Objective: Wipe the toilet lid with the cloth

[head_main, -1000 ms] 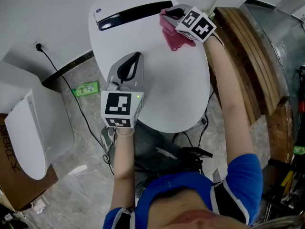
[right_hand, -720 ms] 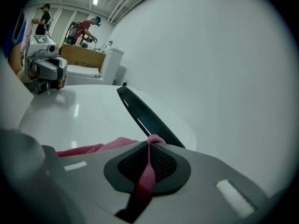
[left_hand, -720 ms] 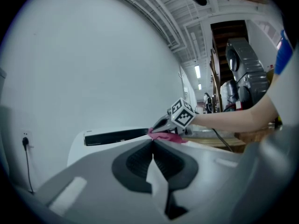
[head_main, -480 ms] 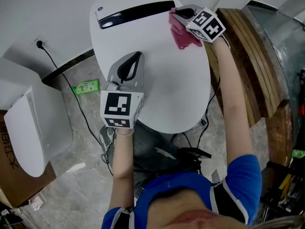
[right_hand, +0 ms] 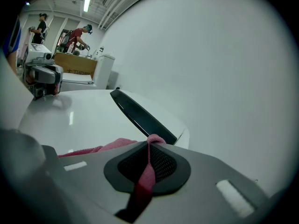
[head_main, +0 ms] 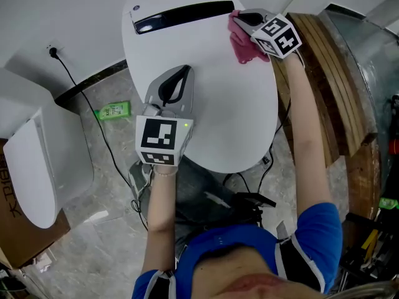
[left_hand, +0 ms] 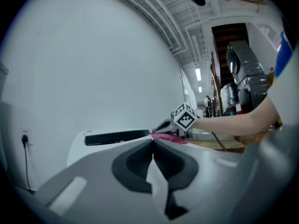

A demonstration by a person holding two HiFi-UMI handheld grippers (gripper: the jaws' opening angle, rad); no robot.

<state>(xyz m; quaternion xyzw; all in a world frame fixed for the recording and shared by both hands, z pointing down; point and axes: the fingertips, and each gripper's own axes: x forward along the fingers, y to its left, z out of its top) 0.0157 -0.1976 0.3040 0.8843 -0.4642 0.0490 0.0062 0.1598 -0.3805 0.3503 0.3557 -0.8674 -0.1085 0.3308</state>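
Observation:
The white toilet lid fills the middle of the head view, with a black slot along its far end. A pink cloth lies on the lid's far right corner, and my right gripper is shut on it. A strip of that pink cloth shows pinched between the jaws in the right gripper view. My left gripper rests over the lid's left middle, shut with nothing in it. The left gripper view shows the cloth and the right gripper far ahead.
A wooden frame stands right beside the lid's right edge. A second white toilet seat lies on the floor at left, near a green bottle and a black cable. Two people work in the background.
My right gripper has dragged the pink cloth rightward and slightly farther along the lid's far edge. The left gripper has kept its place on the lid.

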